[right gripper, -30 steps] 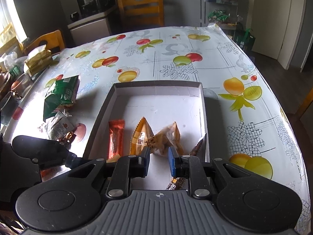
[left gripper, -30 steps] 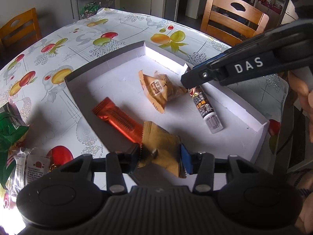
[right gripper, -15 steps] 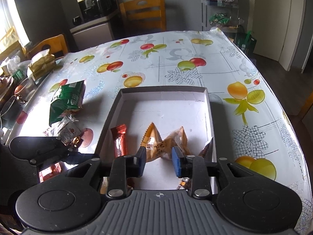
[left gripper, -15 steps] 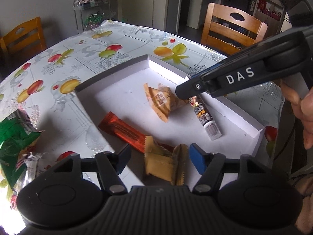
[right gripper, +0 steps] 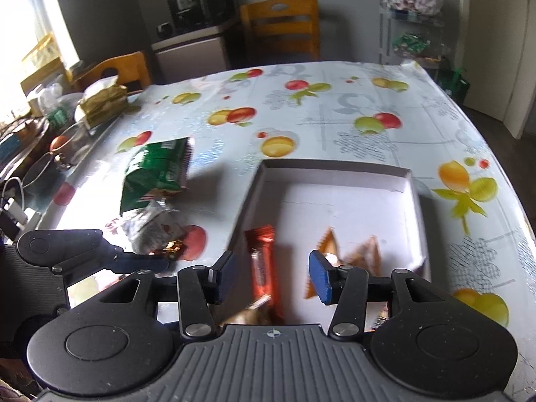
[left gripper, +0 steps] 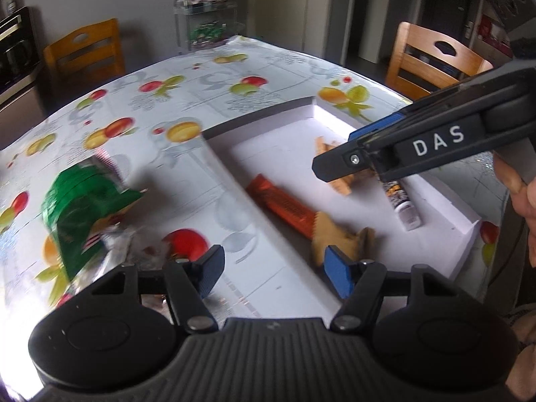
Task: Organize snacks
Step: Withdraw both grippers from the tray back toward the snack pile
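A white tray (left gripper: 234, 181) on the fruit-print tablecloth holds an orange bar (left gripper: 284, 204), a tan packet (left gripper: 338, 234), a slim tube snack (left gripper: 402, 201) and a tan triangular packet (left gripper: 335, 177) partly hidden by my right gripper (left gripper: 338, 157). My left gripper (left gripper: 274, 274) is open and empty, over the tray's left wall, with the tan packet just beyond its right pad. In the right wrist view my right gripper (right gripper: 273, 276) hangs above the orange bar (right gripper: 261, 268) with its jaws opening and nothing gripped. Two tan packets (right gripper: 348, 254) lie just past its right pad.
A green snack bag (left gripper: 83, 207) and small clear packets (right gripper: 150, 224) lie on the table left of the tray (right gripper: 335, 164). My left gripper (right gripper: 144, 263) reaches in low left. Clutter (right gripper: 100, 100) lines the table's left edge; wooden chairs (left gripper: 432, 60) stand around. A hand (left gripper: 516, 184) shows at right.
My left gripper let go of the tan packet, opened and drew back to the left, bringing the green bag into view. My right gripper opened off the triangular packet and pulled back.
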A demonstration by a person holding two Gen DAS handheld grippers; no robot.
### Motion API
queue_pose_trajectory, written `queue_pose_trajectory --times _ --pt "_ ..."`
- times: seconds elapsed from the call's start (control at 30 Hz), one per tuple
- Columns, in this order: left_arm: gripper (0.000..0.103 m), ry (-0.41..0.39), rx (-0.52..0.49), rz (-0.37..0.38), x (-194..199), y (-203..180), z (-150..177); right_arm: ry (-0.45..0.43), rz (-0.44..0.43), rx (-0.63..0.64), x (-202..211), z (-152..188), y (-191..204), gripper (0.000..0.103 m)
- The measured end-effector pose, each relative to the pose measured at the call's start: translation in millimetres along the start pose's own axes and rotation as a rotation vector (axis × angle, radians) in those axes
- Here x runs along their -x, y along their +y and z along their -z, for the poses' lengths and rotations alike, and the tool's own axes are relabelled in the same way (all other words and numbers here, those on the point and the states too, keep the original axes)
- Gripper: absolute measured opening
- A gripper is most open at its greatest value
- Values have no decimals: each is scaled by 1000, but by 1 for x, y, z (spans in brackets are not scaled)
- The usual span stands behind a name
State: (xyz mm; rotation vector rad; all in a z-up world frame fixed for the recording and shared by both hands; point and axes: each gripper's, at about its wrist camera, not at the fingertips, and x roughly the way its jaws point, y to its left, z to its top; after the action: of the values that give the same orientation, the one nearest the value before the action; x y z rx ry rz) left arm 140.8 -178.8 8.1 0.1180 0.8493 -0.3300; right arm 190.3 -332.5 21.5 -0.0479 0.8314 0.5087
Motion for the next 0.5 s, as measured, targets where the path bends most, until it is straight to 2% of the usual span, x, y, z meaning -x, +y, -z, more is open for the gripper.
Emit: queue_pose_trajectory --times 0.5 --pt "66 7 97 -90 28 44 32 25 -78 91 -18 -8 48 59"
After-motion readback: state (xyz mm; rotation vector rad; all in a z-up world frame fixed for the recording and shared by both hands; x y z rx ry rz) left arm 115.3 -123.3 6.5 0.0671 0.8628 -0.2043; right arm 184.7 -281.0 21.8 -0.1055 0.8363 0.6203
